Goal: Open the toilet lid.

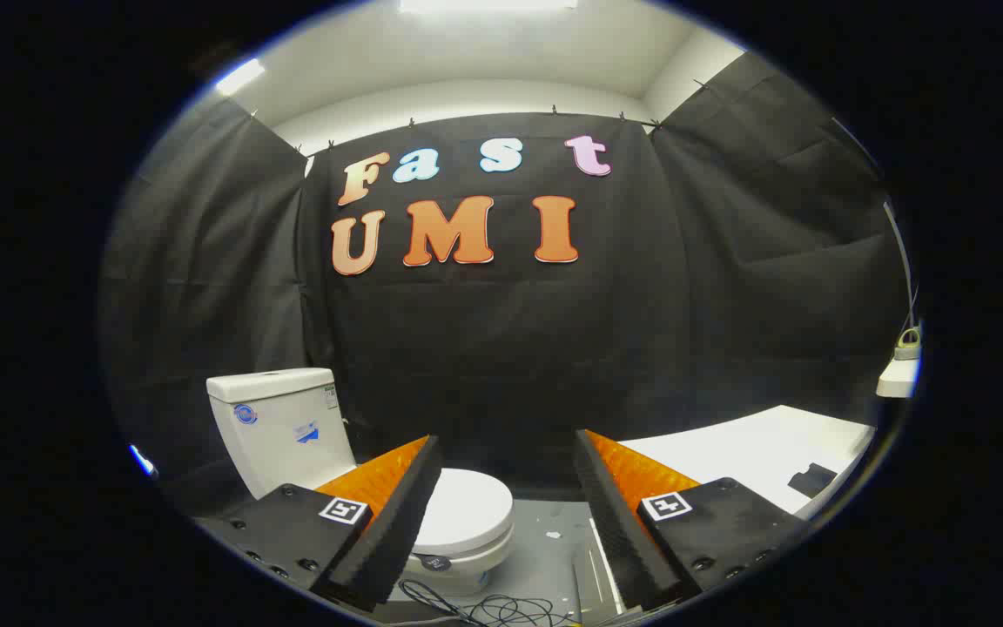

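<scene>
A white toilet stands low ahead, its tank (279,424) against the black cloth wall. Its lid (467,514) lies flat and closed over the bowl, partly hidden behind my left finger (397,514). My gripper (506,453) is open, held well above and short of the toilet, with a wide gap between the fingers and nothing in it. The right finger (610,514) points past the toilet toward the floor.
A white table or platform (754,453) stretches beyond the right finger, with a dark object (811,479) on it. Loose black cables (484,607) lie on the grey floor (554,540) in front of the toilet. Black cloth walls close in the booth.
</scene>
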`<state>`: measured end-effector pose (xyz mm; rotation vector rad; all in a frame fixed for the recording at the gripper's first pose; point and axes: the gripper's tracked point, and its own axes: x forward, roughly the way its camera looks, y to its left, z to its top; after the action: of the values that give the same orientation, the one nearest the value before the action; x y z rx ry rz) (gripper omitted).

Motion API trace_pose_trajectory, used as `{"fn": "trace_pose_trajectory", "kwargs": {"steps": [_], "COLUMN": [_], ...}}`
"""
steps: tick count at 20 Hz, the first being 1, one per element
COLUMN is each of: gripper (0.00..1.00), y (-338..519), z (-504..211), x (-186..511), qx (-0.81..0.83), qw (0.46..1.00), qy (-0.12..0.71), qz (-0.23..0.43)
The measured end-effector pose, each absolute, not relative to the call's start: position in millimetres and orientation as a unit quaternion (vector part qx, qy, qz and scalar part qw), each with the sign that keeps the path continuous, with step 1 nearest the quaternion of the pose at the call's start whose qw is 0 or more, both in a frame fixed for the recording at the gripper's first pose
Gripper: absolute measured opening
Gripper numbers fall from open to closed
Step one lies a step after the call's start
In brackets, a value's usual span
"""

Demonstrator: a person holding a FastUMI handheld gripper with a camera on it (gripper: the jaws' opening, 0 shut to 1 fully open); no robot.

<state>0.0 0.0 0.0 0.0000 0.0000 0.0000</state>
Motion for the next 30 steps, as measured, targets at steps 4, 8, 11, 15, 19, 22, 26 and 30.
{"fn": "trace_pose_trajectory", "kwargs": {"steps": [4,8,11,15,19,22,26,30], "gripper": [0.98,0.98,0.99,0.98,0.98,0.98,0.99,0.98], "y": [0.6,0.9,0.5,1.1,1.4,1.0,-0.1,1.5], "z": [-2.2,-1.3,-1.7,-2.4,-1.4,-1.1,-1.6,-1.2], "x": [1.2,0.8,1.3,0.8,0.3,1.8,1.2,0.7], "qx": [0.001,0.0,0.002,0.0,-0.001,-0.001,0.0,-0.002], "qw": [1.0,1.0,1.0,1.0,1.0,1.0,1.0,1.0], "qy": [0.001,0.0,0.0,0.0,-0.001,-0.002,-0.002,-0.003], "qz": [0.002,0.002,0.002,0.002,0.002,0.001,0.0,0.0]}}
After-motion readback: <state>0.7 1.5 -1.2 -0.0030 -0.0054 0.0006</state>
